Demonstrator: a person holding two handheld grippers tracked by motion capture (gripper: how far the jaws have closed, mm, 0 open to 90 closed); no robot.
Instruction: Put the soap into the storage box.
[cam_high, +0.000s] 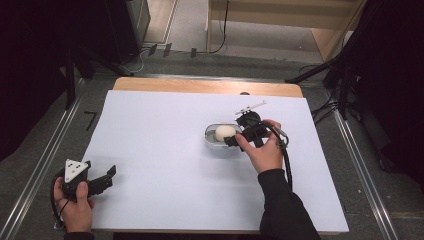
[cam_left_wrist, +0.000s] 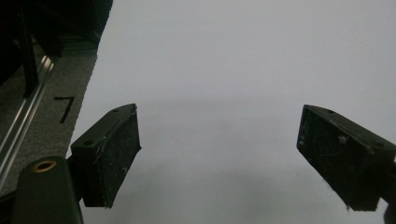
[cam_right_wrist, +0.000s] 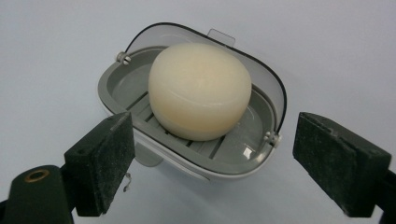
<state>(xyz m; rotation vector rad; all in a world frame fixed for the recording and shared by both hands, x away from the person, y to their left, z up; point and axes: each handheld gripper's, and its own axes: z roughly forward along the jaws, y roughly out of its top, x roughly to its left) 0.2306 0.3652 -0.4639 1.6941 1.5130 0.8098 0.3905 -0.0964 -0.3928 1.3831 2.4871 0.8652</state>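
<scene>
Right tongs (cam_right_wrist: 201, 163) standing apart, straddling soap dish (cam_right_wrist: 140, 100); left tongs (cam_left_wrist: 219, 154) apart, idling; closing off-centre risks tipping soap (cam_right_wrist: 200, 91)

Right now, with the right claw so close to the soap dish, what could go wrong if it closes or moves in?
1. The right claw stands open just before the soap dish, apart from it; pushing in may slide the light dish on the smooth white table cover.
2. The soap is round and smooth, so it may slip out from the pads.
3. The clear hinged lid stands open behind; a knock could shut it.
</scene>
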